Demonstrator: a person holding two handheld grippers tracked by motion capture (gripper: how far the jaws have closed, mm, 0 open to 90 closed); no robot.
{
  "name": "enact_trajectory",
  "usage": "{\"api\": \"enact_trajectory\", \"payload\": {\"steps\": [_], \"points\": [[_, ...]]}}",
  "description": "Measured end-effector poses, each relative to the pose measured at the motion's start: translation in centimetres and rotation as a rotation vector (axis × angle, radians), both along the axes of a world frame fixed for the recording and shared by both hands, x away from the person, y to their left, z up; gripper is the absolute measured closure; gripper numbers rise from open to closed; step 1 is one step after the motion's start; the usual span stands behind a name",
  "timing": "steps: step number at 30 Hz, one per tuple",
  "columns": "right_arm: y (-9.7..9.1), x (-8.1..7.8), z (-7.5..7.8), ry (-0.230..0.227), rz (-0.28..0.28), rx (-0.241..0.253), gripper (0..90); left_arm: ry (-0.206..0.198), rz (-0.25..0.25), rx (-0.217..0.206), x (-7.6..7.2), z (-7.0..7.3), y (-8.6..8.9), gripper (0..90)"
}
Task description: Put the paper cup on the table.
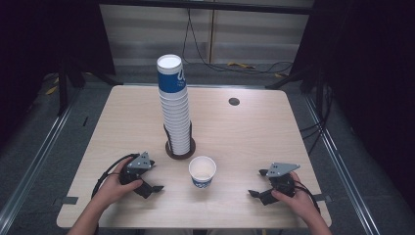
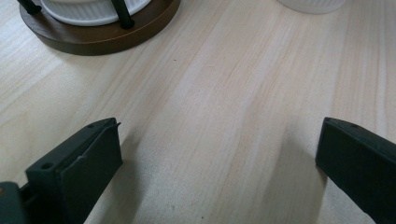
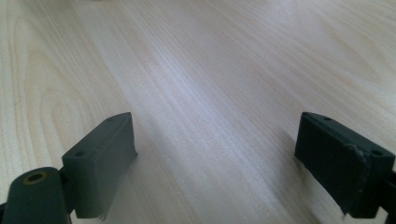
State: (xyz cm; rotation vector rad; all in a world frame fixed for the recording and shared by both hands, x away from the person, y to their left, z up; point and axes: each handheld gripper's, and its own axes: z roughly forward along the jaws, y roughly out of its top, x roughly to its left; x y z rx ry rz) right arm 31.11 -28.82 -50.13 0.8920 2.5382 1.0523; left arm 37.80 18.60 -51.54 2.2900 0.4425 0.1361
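Black jaws spread wide on left gripper and right gripper, both empty, resting near. Between them, slightly farther: single paper cup, upright on wooden table. Probably light, thin-walled, easily crushed; best pinched gently across the rim. Farther still: tall cup stack in brown holder.

No wording can be read. The top cup of the tall stack bears a blue band with a white mark, cut off and illegible; the single cup has a blue patch, too small to tell.
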Motion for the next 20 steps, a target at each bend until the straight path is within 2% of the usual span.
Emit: {"api": "enact_trajectory", "payload": {"steps": [20], "points": [[-0.02, -0.23, -0.03, 0.001, -0.058, -0.001, 9.9, 0.0, -0.007, 0.001, 0.1, 0.0, -0.04, 0.0]]}}
